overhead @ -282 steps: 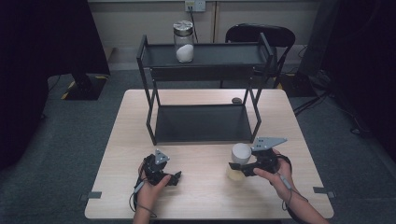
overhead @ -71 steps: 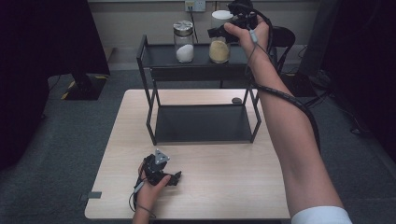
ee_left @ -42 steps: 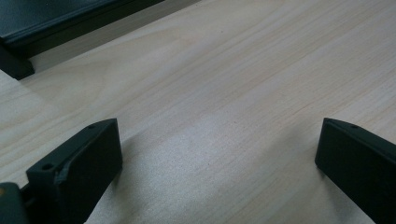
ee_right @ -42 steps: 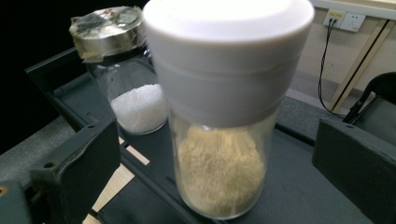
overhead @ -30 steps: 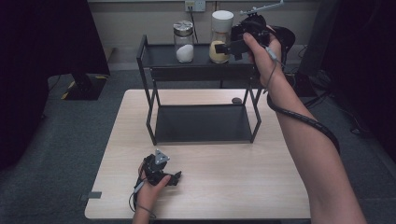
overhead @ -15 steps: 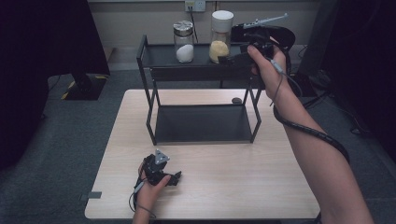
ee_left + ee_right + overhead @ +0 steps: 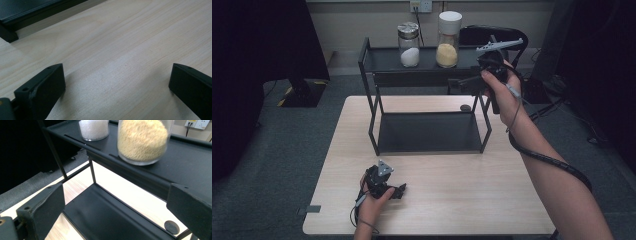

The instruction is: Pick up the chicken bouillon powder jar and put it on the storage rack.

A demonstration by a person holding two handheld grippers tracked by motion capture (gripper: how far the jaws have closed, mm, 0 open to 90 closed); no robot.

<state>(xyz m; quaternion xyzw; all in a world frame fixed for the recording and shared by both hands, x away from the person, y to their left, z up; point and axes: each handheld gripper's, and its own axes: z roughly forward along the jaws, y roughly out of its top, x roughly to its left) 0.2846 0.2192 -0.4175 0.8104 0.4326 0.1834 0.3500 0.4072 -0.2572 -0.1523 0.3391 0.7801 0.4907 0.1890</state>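
A jar of yellow grains (image 7: 447,42) with a white lid stands upright on the top shelf of a black two-tier rack (image 7: 382,59), right of a jar of white grains (image 7: 408,45). My right gripper (image 7: 460,84) hangs in the air before the rack's right front, open and empty, apart from both jars. In the right gripper view the yellow jar (image 7: 142,140) and white jar (image 7: 94,128) sit beyond the wide-open right gripper (image 7: 115,205). My left gripper (image 7: 398,191) rests on the table near the front left. In its own view the left gripper (image 7: 117,87) stands open over bare wood.
The rack's lower shelf (image 7: 105,215) holds nothing. A small black disc (image 7: 465,107) lies on the wooden table (image 7: 462,190) by the rack's right rear leg. A dark chair (image 7: 492,35) stands behind the rack. The right gripper's cable trails along the forearm.
The right gripper carried the yellow-grain jar from the table to the top shelf, let go of it, and has drawn back down and toward the person. The left gripper has not moved.
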